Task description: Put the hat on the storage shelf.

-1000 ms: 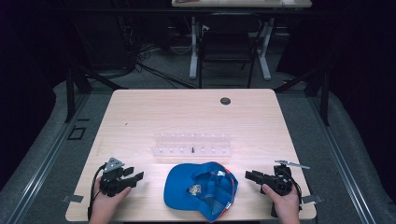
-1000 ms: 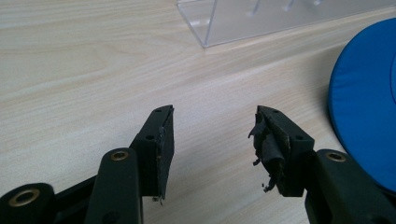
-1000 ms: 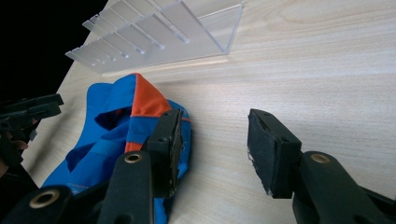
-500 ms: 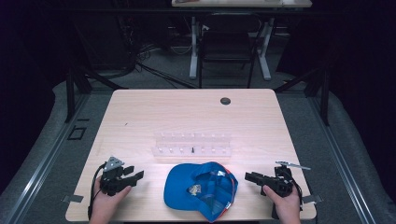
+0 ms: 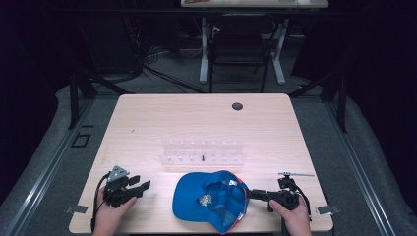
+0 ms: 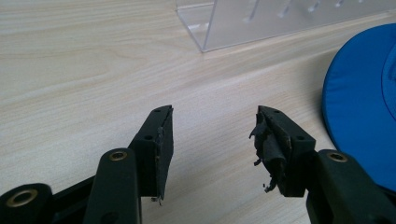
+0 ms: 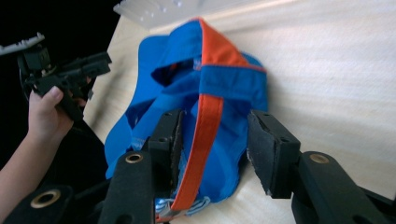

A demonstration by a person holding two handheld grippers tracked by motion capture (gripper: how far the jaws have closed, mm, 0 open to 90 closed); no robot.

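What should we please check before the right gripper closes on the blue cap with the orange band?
1. Right gripper jaws open: ok.
2. Blue fabric cap's orange band between the jaws: ok.
3. Pads pressing the cap: not yet; cannot tell whether they touch it.
4. Left gripper open with nothing between its jaws, apart from the cap: ok.
5. Clear plastic rack behind the cap, out of the way: ok.

The high view looks forward and down over the whole surface (image 5: pixel 147 123) from afar. Each hand-held gripper view skims low and close across it; all three share the blue cap (image 5: pixel 209 199).
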